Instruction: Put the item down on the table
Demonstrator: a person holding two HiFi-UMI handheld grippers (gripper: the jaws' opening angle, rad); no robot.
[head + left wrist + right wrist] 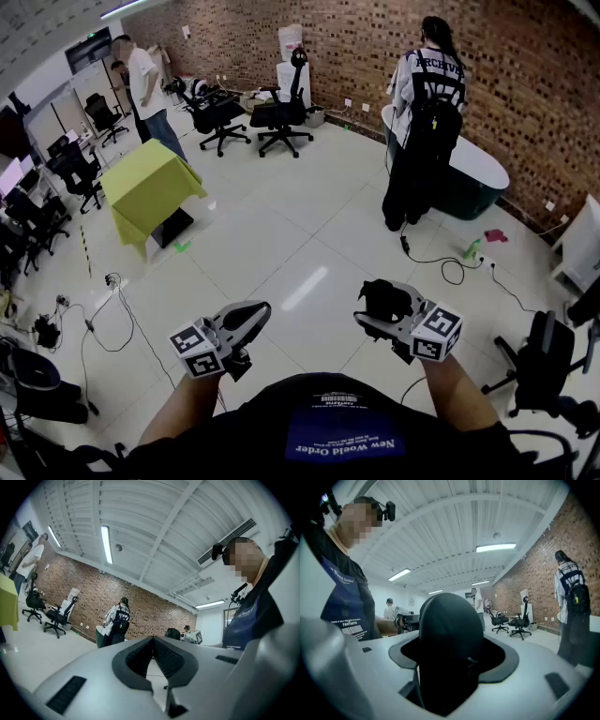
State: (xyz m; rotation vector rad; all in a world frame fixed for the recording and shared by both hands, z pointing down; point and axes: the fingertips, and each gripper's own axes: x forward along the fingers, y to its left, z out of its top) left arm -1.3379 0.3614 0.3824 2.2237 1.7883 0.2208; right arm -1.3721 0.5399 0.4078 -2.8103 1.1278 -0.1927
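Currently the right gripper [380,305] is clamping a black, smooth, dome-topped item [450,634] between widely spread jaws and holding it level in the air above the white tiled floor [281,234], well apart from any table. The left gripper [246,321] is hovering beside it, empty, with its jaws pressed together.

The item's curved shell is probably giving the pads little to bite on, so a jolt or a loosening squeeze is risking a slip and a fall onto the tiles. The likeliest landing place, a table draped in yellow-green cloth [141,187], is standing far off to the left. Black cables and a plug strip [113,279] are lying across the way there, inviting a trip. Black office chairs [281,112] and a person wearing a black backpack [427,122] are occupying the far side, clear of that route.
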